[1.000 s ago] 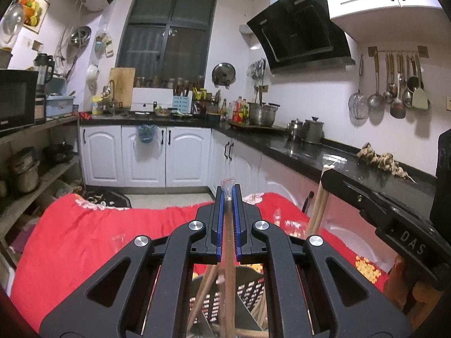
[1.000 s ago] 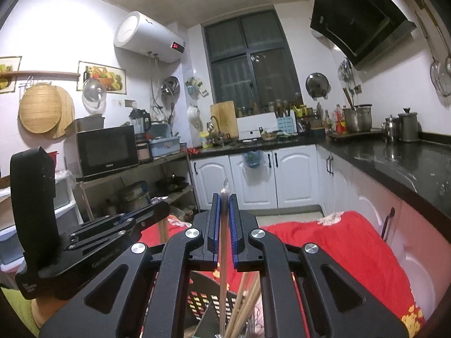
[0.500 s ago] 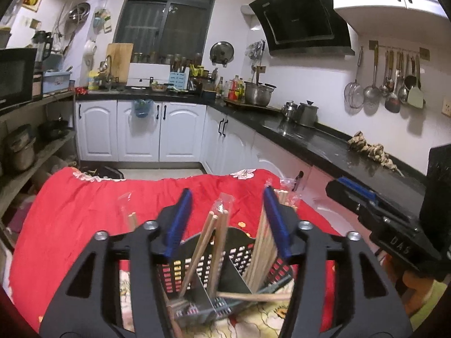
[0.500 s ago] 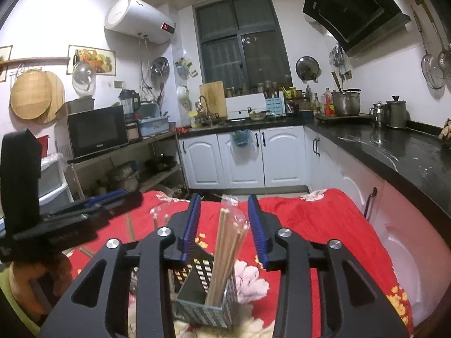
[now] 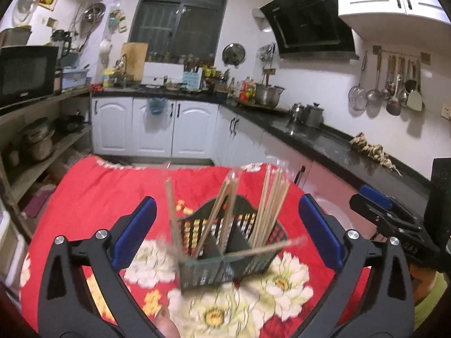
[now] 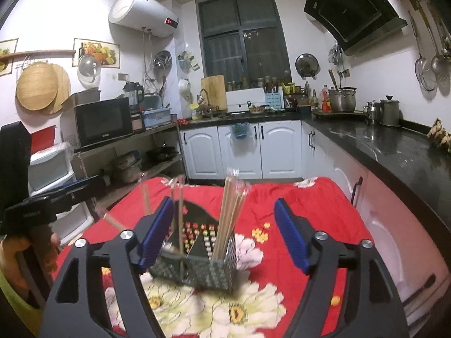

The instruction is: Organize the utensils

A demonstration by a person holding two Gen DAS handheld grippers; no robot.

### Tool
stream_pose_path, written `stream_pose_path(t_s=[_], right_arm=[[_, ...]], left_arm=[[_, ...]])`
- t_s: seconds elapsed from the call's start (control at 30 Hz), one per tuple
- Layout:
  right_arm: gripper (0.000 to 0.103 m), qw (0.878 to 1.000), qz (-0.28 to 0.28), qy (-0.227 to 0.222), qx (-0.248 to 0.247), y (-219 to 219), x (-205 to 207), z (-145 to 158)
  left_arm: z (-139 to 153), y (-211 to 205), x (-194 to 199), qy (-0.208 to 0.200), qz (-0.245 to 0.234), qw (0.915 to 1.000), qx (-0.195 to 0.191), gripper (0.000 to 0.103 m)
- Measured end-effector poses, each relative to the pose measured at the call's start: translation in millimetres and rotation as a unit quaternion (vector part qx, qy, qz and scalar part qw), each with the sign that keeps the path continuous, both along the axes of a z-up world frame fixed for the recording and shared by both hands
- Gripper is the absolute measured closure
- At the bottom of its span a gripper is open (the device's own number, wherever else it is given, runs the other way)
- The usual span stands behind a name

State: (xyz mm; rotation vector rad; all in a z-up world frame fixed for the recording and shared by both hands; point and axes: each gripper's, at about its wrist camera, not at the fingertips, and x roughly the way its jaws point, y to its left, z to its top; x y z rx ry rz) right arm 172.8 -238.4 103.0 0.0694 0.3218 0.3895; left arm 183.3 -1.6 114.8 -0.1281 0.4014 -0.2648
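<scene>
A dark mesh utensil basket (image 5: 225, 267) (image 6: 197, 270) with compartments stands on the red flowered tablecloth (image 5: 93, 191). Bundles of wooden chopsticks (image 5: 270, 205) (image 6: 229, 214) lean upright in its compartments, and a single chopstick (image 5: 262, 249) lies across its rim. My left gripper (image 5: 227, 198) is in front of the basket with its jaws opening wide; nothing is pressed between the blue pads (image 5: 135, 225). My right gripper (image 6: 224, 200) faces the basket from the other side. Its jaws are opening too, and the chopsticks stand beyond them, untouched.
A black counter (image 6: 394, 152) over white cabinets runs along the right, with pots and hanging ladles. On the left stands a shelf with a microwave (image 6: 104, 121). The table's far edge borders the open floor before the cabinets. A fingertip (image 5: 166, 324) shows at the bottom edge.
Both grippers were shut on chopstick bundles over the basket. They have opened, let the bundles drop into the compartments, and drawn back, so the whole basket now shows.
</scene>
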Motion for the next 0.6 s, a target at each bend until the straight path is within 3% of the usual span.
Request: stream_pose_path(t_s=[0.17, 0.43, 0.6], right_arm=[[0.018, 1.0, 0.009, 0.019, -0.011, 3.3, -21.7, -14.3], [0.011, 0.998, 0.019, 0.061, -0.03, 9.8, -55.0, -55.6], [0.007, 0.997, 0.016, 0.073, -0.027, 7.7, -73.2, -82.0]], left_arm=[[-18.0, 0.0, -22.4, 0.025, 0.012, 0.9994, 0.019, 0.01], [-61.0, -2.5, -51.3, 0.068, 0.028, 0.9971, 0.019, 0.01], [-84.7, -8.3, -68.6, 0.064, 0.052, 0.9964, 0.02, 0.01]])
